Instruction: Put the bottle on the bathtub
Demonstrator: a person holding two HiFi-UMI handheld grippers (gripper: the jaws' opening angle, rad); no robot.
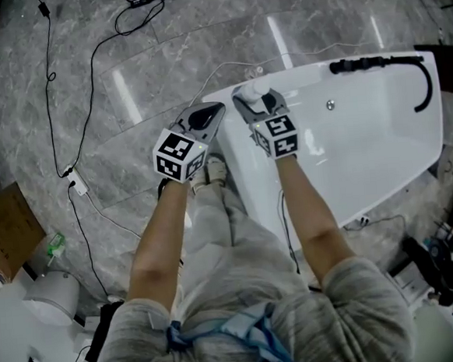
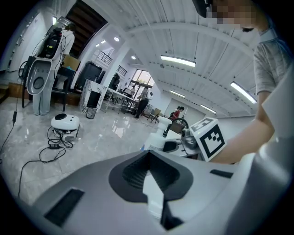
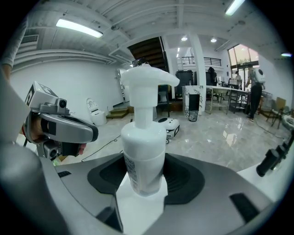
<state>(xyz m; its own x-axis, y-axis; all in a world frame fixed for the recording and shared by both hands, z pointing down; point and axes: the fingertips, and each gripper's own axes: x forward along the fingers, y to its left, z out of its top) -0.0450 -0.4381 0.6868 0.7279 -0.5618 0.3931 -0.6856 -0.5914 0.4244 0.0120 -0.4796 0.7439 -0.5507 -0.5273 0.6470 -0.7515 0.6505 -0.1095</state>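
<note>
A white pump bottle stands upright between the jaws of my right gripper, which is shut on its body. In the head view this gripper holds the bottle over the near corner of the white bathtub. White tub surface shows right under the bottle's base; whether they touch I cannot tell. My left gripper hovers just left of the tub over the floor, shut and with nothing in it. From the left gripper view the bottle is a short way ahead to the right.
A black faucet bar with hose sits at the tub's far end. Cables and a power strip lie on the marble floor to the left. A cardboard box is at far left, dark tools at lower right.
</note>
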